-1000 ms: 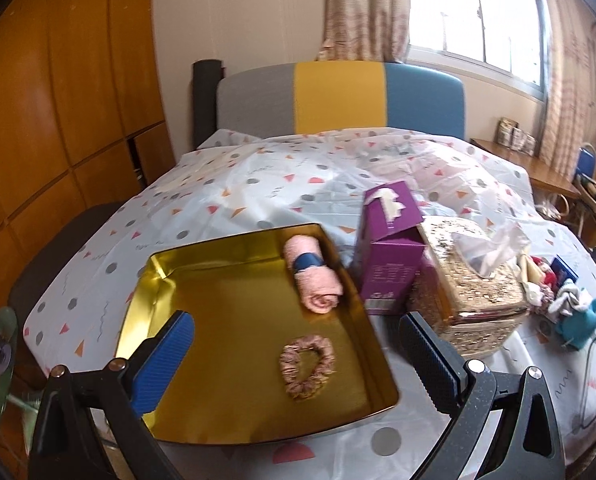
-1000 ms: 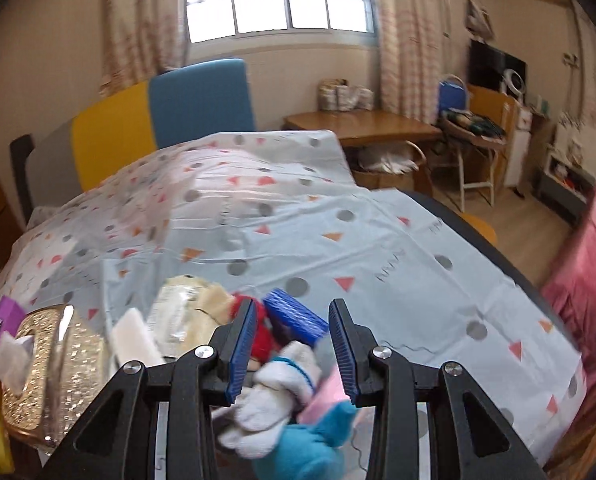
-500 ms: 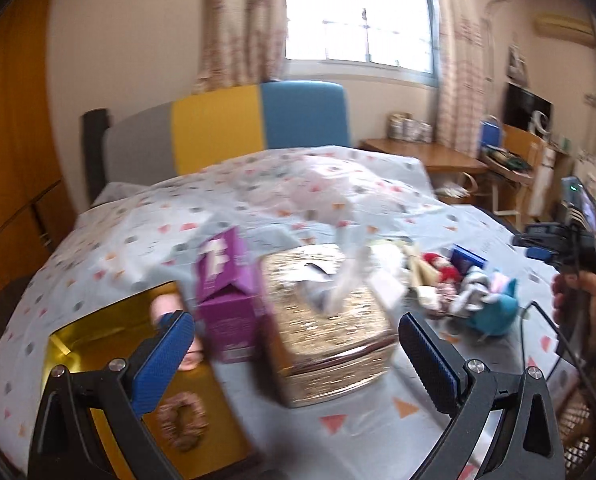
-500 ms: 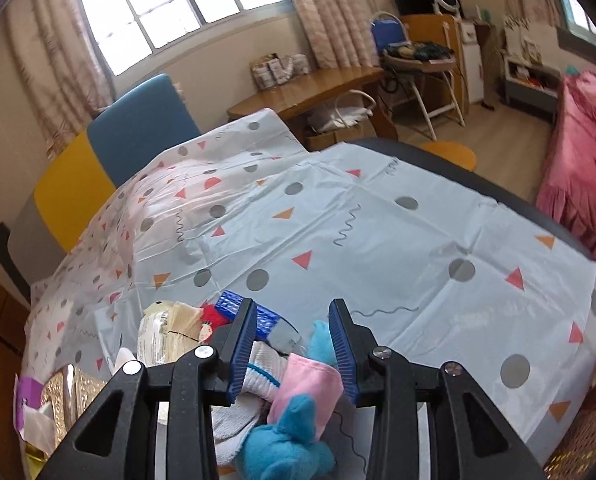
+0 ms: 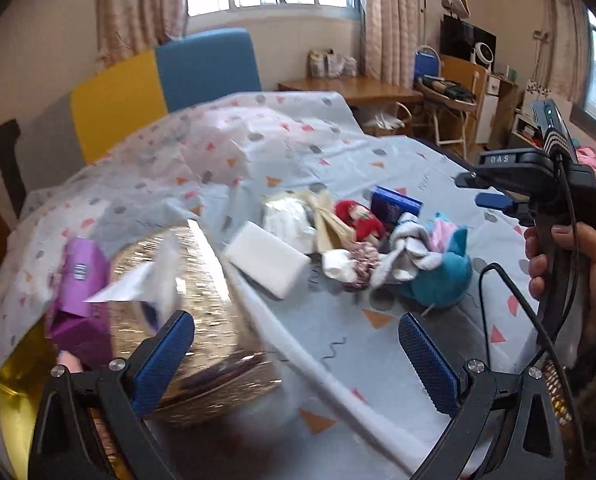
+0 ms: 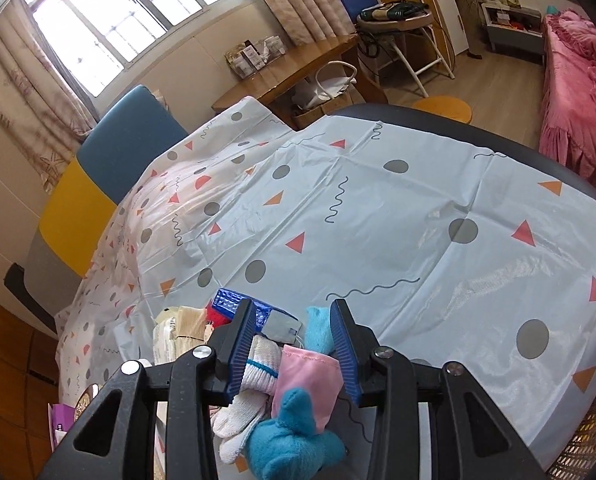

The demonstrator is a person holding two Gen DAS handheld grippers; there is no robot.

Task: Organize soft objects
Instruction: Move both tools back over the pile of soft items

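Observation:
A pile of soft things lies on the patterned tablecloth: a teal plush (image 5: 441, 280), a pink pouch (image 5: 439, 236), a white sock (image 5: 401, 256), a floral scrunchie (image 5: 361, 256) and a red plush (image 5: 357, 220). My left gripper (image 5: 294, 332) is wide open and empty, in front of the pile beside the gold tissue box (image 5: 202, 320). A hand (image 5: 569, 264) holds my right gripper (image 5: 493, 200) above the pile's right side. In the right wrist view, the right gripper (image 6: 294, 320) stands partly open over the pink pouch (image 6: 309, 376), sock (image 6: 254, 380) and teal plush (image 6: 294, 440), gripping nothing.
A purple carton (image 5: 78, 300) and the gold tray (image 5: 14, 400) sit at the left. A white block (image 5: 270, 258), a blue packet (image 5: 393, 204) and a wrapped pack (image 5: 290, 216) lie by the pile. Bare cloth (image 6: 377, 220) stretches beyond.
The left gripper has swung right, from over the gold tray to facing the pile. The right gripper has rolled and dropped slightly over the pile, with its jaw gap about the same.

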